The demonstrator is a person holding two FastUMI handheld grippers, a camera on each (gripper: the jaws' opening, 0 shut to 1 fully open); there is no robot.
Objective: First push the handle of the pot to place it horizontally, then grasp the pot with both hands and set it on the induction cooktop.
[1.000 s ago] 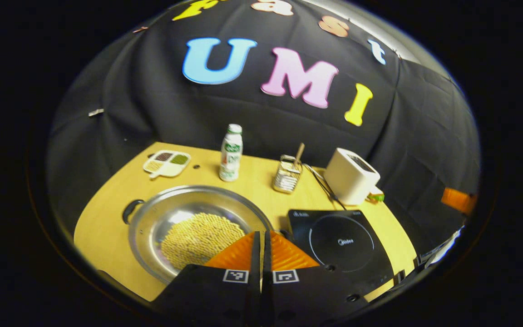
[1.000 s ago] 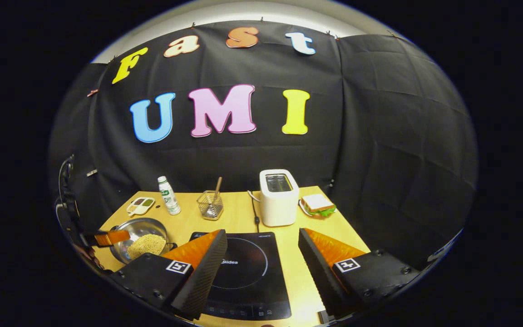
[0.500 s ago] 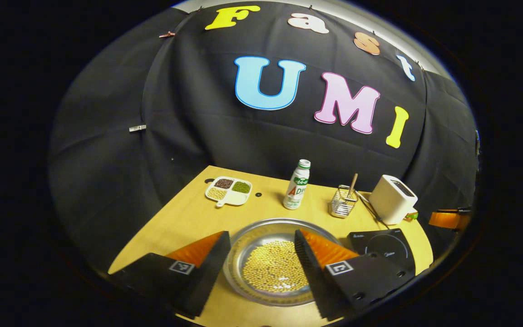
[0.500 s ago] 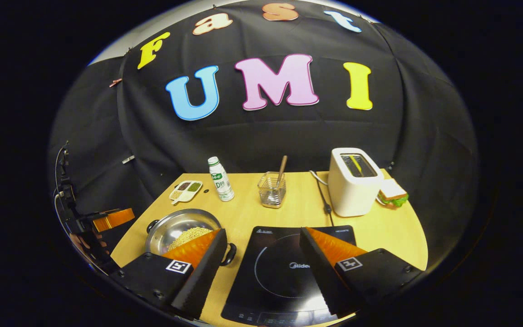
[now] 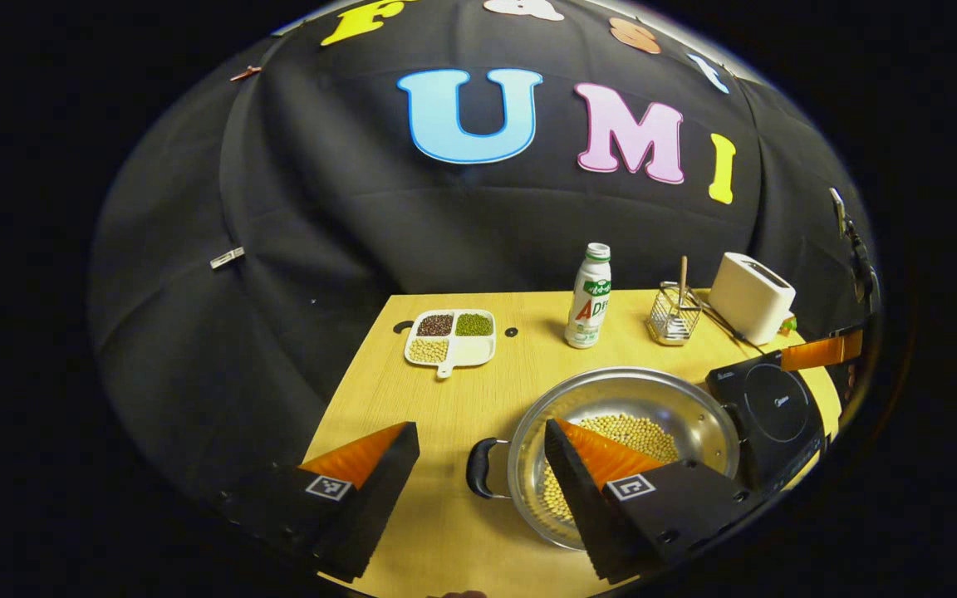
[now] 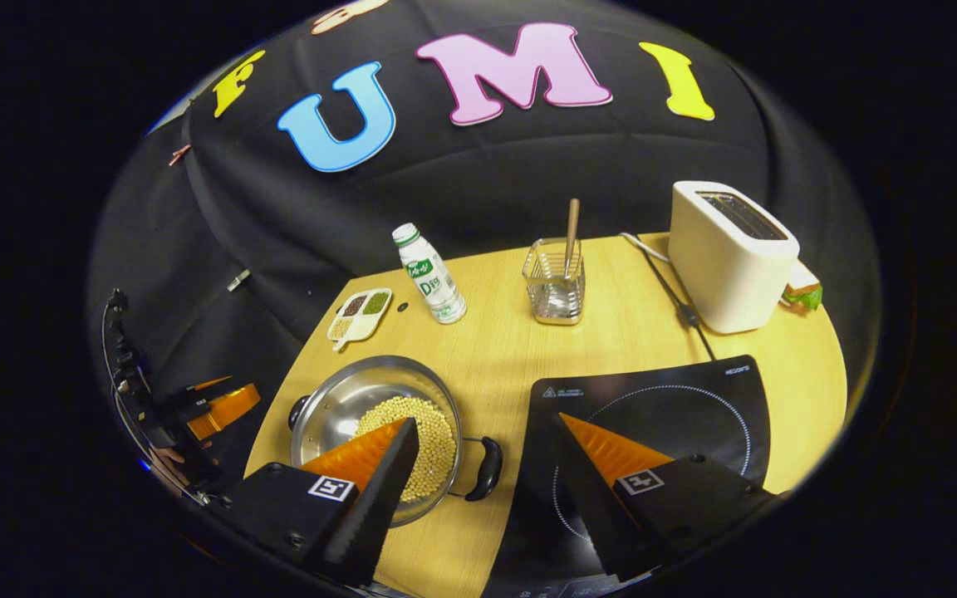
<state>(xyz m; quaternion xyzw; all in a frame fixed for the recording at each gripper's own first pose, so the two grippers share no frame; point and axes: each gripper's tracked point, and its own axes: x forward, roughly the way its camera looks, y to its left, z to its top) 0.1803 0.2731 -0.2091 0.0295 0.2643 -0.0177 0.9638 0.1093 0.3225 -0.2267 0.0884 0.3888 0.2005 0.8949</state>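
In the left gripper view, the near rim of the round steel pot of yellow beans [image 5: 624, 440] is hidden behind the right-hand finger, and the black induction cooktop [image 5: 769, 411] is cut off beyond that finger. In the right gripper view, the left-hand finger covers the pot's near edge, the cooktop's front lies under the right-hand finger, and the sandwich [image 6: 802, 289] is mostly hidden behind the white toaster [image 6: 728, 253].

The left gripper [image 5: 478, 453], jaws pressed together a second ago, now has them spread wide around the pot's [image 5: 624, 453] near handle [image 5: 478, 469] (not touching it). The right gripper [image 6: 487, 444] has dropped lower, bracketing the pot's other handle [image 6: 487, 469].
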